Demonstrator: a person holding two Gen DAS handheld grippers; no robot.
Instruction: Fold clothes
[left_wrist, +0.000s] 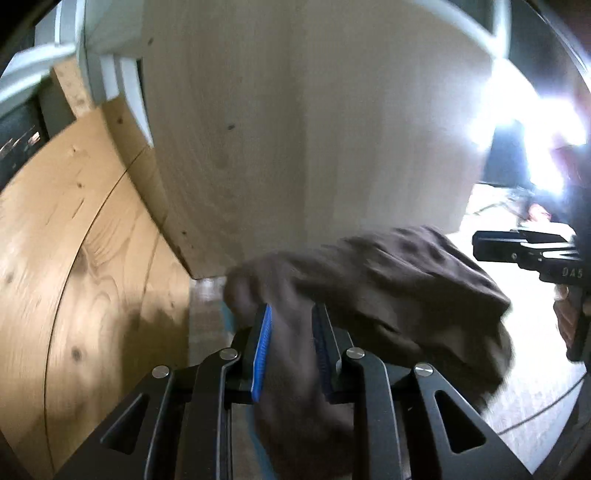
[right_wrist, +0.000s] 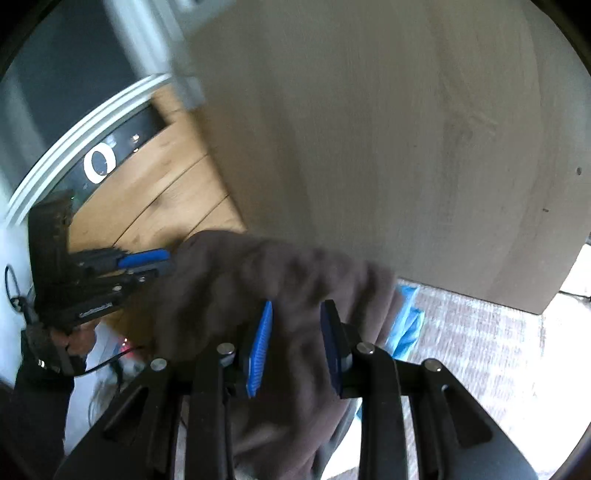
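Observation:
A dark brown garment hangs in the air in front of a pale wooden table. My left gripper is shut on one bunched edge of it. My right gripper is shut on another part of the same garment. The cloth stretches between the two grippers. In the left wrist view the right gripper shows at the right edge. In the right wrist view the left gripper shows at the left, its blue pads on the cloth. Both views are motion-blurred.
The pale table top fills the background. A knotty pine panel stands to the left. A black appliance with a white ring sits beyond it. A blue item lies on a woven rug. Cables trail on the floor.

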